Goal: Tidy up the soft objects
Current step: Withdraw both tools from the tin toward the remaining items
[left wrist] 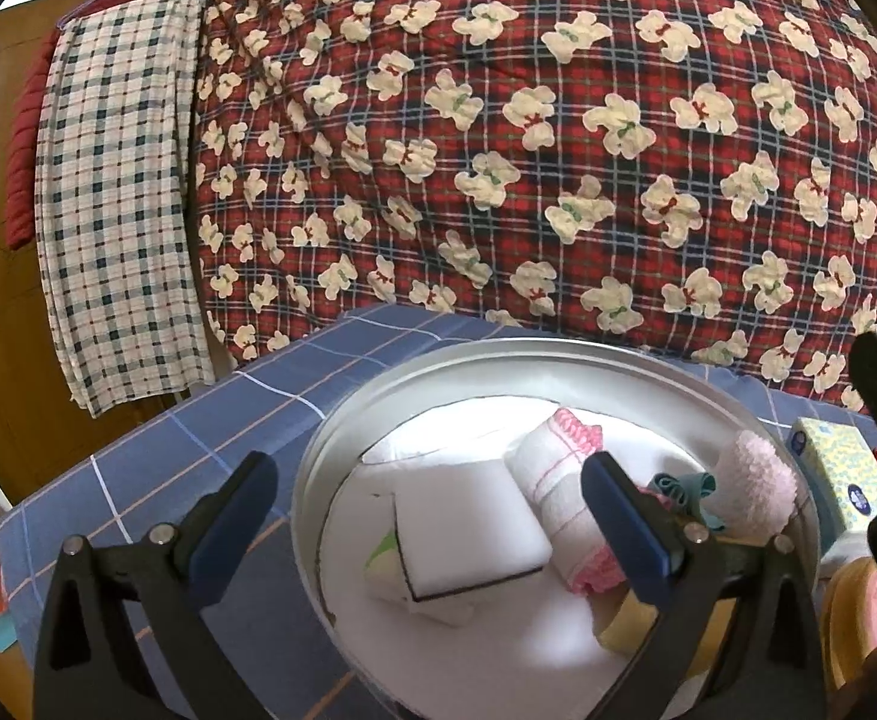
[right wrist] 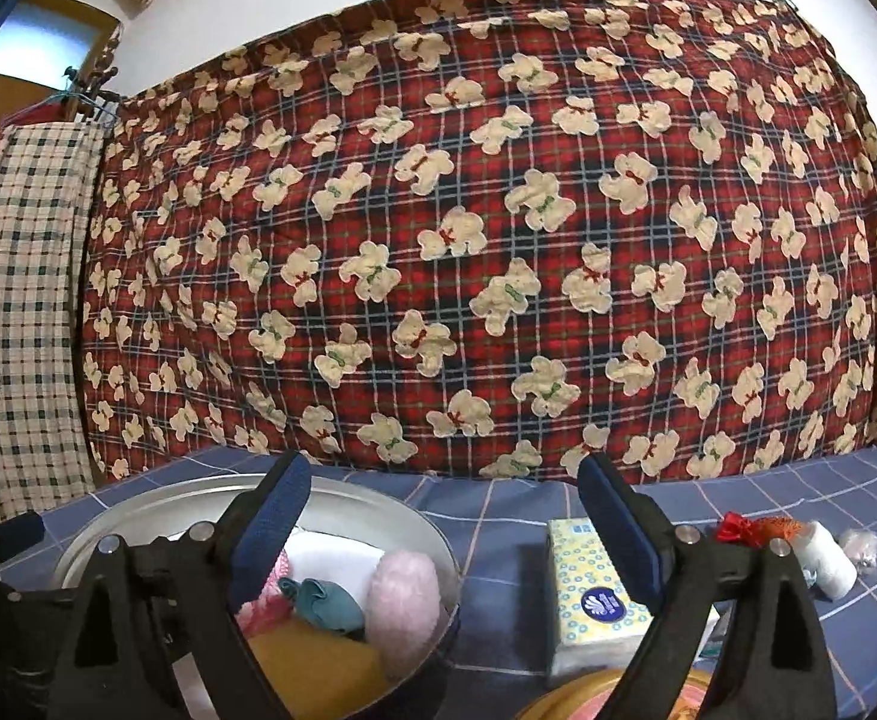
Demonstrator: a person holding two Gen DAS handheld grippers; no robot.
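A round metal basin [left wrist: 342, 426] on the blue checked tablecloth holds a white sponge block [left wrist: 468, 531], a rolled white-and-pink towel [left wrist: 552, 480], a fluffy pink roll [left wrist: 750, 486], a teal cloth [left wrist: 681, 486] and a yellow piece [left wrist: 624, 630]. My left gripper [left wrist: 432, 516] is open and empty, hovering over the basin. My right gripper [right wrist: 444, 522] is open and empty, between the basin [right wrist: 156, 498] and a yellow tissue pack [right wrist: 588, 588]. The pink roll [right wrist: 405, 600], teal cloth [right wrist: 321, 597] and yellow piece [right wrist: 312, 672] show there too.
A red bear-print quilt [right wrist: 498, 240] hangs behind the table, with a checked cloth [left wrist: 114, 204] to its left. On the tablecloth [right wrist: 498, 516] at the right lie a red-orange scrap [right wrist: 750, 528], a white roll [right wrist: 828, 564] and a small clear bag [right wrist: 861, 543]. A yellow round container [right wrist: 594, 690] sits at the front.
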